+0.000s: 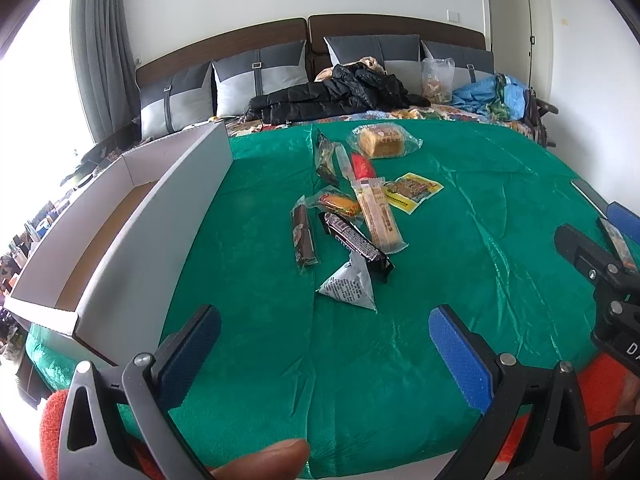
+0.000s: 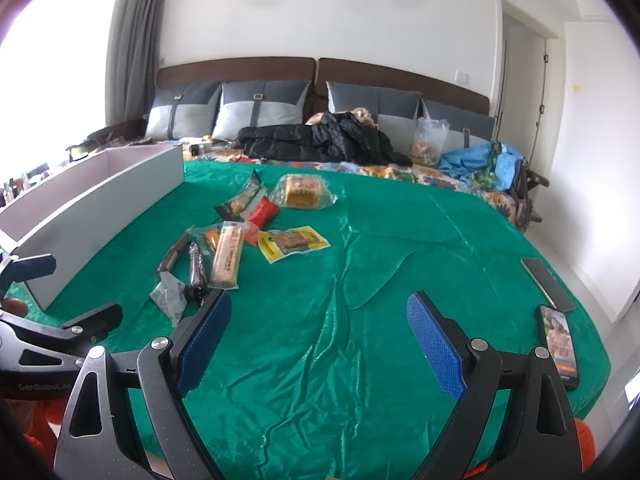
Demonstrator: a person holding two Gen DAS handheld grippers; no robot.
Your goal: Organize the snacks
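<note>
Several wrapped snacks lie in a loose pile on the green cloth [image 1: 460,240]: a bagged bread loaf [image 1: 382,142], a yellow packet [image 1: 412,191], a long beige bar [image 1: 378,216], a dark bar [image 1: 354,244], a brown bar [image 1: 305,238], a grey triangular pack [image 1: 352,286]. A white open cardboard box [image 1: 132,216] stands at the left. My left gripper [image 1: 324,338] is open and empty, near the triangular pack. My right gripper [image 2: 318,330] is open and empty, right of the pile [image 2: 226,256]. The box [image 2: 100,196] is at the left there too.
Two phones [image 2: 558,344] lie at the cloth's right edge. Behind the cloth are a black jacket [image 1: 332,98], pillows [image 1: 256,76], a clear plastic bag [image 1: 438,80] and blue cloth [image 1: 488,94]. The right gripper body [image 1: 600,264] shows at the right of the left wrist view.
</note>
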